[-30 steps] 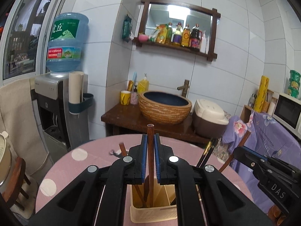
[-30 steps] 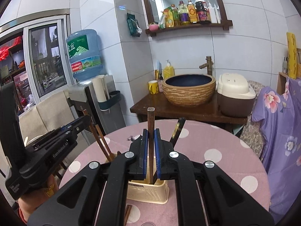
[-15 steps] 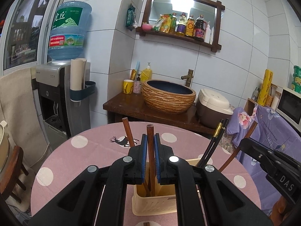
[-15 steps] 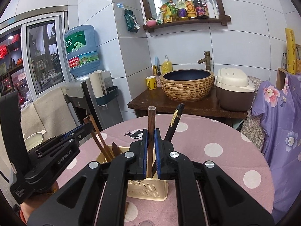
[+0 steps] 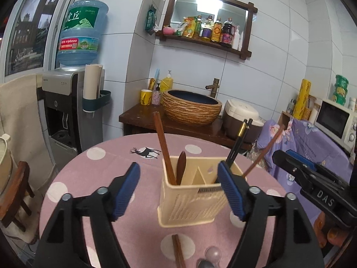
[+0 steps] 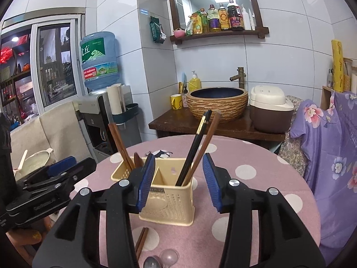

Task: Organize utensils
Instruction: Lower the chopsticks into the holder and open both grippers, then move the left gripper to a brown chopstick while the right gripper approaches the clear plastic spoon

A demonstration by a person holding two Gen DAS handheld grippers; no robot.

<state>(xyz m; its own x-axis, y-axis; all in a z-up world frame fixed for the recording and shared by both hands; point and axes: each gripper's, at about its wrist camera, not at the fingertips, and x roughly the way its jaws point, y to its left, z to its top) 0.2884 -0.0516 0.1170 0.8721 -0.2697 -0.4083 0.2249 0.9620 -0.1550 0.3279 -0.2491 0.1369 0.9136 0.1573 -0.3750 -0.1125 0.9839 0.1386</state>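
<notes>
One cream utensil holder (image 6: pixel 166 197) stands upright on the round table (image 6: pixel 256 192), divided into compartments. Count from the right wrist view: two brown wooden chopsticks (image 6: pixel 120 147) plus one dark wooden spoon (image 6: pixel 138 159) in the left compartment; one black chopstick (image 6: pixel 194 149) and one brown chopstick (image 6: pixel 206 145) leaning together in the right compartment. Two further brown chopsticks (image 6: pixel 140 242) lie flat on the cloth in front of the holder, beside one metal spoon (image 6: pixel 150 263) and one clear dome-shaped object (image 6: pixel 169 255) (identity cannot be told).

The left gripper (image 5: pixel 179 192) is spread wide, its blue pads on either side of the holder's near face, touching nothing. The right gripper (image 6: pixel 178 179) is likewise spread, empty, framing the holder's right compartment.

Change from half a second earlier: each gripper then pinched one upright brown chopstick between closed pads; both chopsticks now stand in the holder, released, and both tools have opened.

Surface: pink tablecloth with white polka dots and one black deer print (image 5: pixel 146 151). Room: white tiled walls, a water dispenser (image 5: pixel 73 102) carrying one blue bottle, a woven basin (image 5: pixel 191 108) on a dark wood counter, a rice cooker (image 5: pixel 242 118), a wall shelf of bottles (image 5: pixel 207 33), and a microwave (image 5: pixel 337 122) at far right.
</notes>
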